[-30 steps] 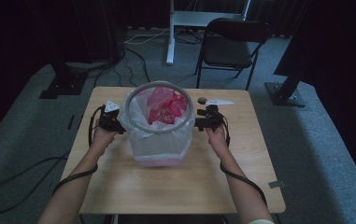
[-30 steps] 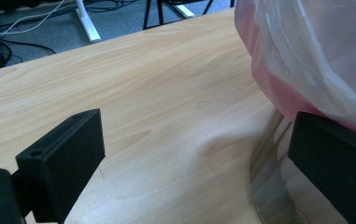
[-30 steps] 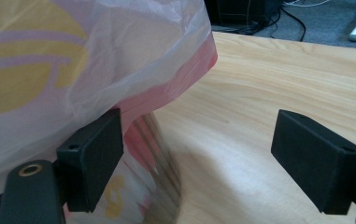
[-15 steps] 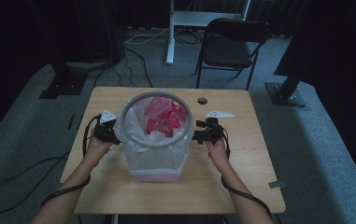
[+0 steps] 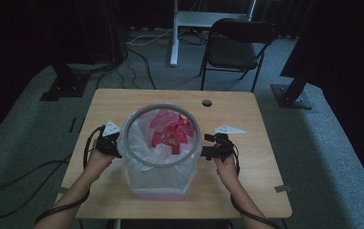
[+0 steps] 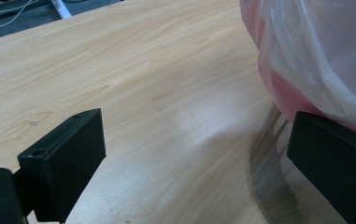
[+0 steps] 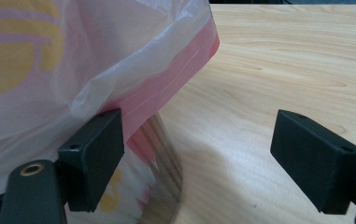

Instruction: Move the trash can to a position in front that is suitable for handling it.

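From the high view, my left claw (image 5: 116,145) sits at the left side of the bin (image 5: 163,143), and my right claw (image 5: 207,145) sits at its right side, both level with the grey ring (image 5: 131,155) that runs round the top. The bin stands on the wooden counter (image 5: 246,119), toward my edge of it, lined with a pale plastic bag (image 5: 144,169) whose skirt hangs down over the wall. Crumpled pink and red stuff (image 5: 172,129) lies inside. A chair (image 5: 239,47) stands on the floor beyond the far edge of the counter.

In the left gripper view, my left claw (image 6: 199,161) stands wide open with bare counter (image 6: 133,70) between the two black jaws. One jaw lies close against the bag (image 6: 316,56) where it droops over the pink rim, above the shiny wall of the bin (image 6: 269,186); I cannot tell whether it touches. It grips nothing.

In the right gripper view, my right claw (image 7: 213,161) is also spread wide, holding nothing. One jaw lies right by the bag's (image 7: 96,60) hem and the bin's (image 7: 164,154) reflective side, the other well out over the wood of the counter (image 7: 283,56).
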A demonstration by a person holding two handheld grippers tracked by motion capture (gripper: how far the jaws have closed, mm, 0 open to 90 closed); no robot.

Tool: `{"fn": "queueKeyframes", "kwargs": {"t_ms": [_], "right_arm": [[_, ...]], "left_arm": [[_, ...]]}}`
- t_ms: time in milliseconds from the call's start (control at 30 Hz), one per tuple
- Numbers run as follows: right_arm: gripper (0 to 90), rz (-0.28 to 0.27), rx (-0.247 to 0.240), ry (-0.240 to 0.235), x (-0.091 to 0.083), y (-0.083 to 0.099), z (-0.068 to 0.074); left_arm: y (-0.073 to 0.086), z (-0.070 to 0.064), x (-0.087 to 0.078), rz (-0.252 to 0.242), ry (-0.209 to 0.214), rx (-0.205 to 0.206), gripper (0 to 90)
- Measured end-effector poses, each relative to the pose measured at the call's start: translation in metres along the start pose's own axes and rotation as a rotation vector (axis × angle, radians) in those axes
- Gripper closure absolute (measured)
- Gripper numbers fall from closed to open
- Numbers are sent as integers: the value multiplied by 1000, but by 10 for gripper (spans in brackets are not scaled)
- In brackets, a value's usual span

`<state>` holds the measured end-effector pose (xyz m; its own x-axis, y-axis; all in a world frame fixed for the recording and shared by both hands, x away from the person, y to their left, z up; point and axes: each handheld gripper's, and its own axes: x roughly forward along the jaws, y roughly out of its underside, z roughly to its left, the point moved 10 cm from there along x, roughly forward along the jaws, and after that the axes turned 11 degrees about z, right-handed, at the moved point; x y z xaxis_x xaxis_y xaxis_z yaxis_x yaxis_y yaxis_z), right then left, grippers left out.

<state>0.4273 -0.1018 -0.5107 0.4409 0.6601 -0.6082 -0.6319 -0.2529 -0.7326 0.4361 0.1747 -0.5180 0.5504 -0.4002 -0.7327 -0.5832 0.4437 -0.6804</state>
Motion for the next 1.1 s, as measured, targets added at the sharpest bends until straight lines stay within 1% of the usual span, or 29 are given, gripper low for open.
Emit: {"fn": "queueKeyframes", "kwargs": {"t_ms": [133, 400, 500, 567, 800, 933, 967, 1033, 1067, 1100], "right_arm": [[168, -1, 0, 7, -6, 7, 5], [168, -8, 3, 11, -14, 18, 13], [178, -10, 5, 11, -17, 20, 16], [179, -9, 4, 13, -18, 22, 17], [179, -4, 2, 10, -22, 28, 23], [178, -3, -7, 9, -25, 31, 25], [176, -3, -8, 3, -25, 31, 25], [133, -20, -17, -10, -25, 31, 24], [128, -28, -20, -19, -25, 32, 23], [128, -30, -24, -30, -25, 33, 22]], "left_arm": [[3, -6, -3, 9, 6, 16, 42], [9, -16, -9, 15, 11, 29, 42], [11, -18, -11, 15, 12, 27, 42], [12, -19, -12, 18, 14, 37, 42], [16, -25, -16, 19, 17, 43, 42], [17, -28, -17, 20, 21, 52, 42], [17, -28, -17, 18, 22, 52, 42], [19, -29, -17, 19, 20, 42, 40], [22, -29, -19, 16, 18, 37, 40], [26, -31, -20, 10, 25, 27, 40]]}}
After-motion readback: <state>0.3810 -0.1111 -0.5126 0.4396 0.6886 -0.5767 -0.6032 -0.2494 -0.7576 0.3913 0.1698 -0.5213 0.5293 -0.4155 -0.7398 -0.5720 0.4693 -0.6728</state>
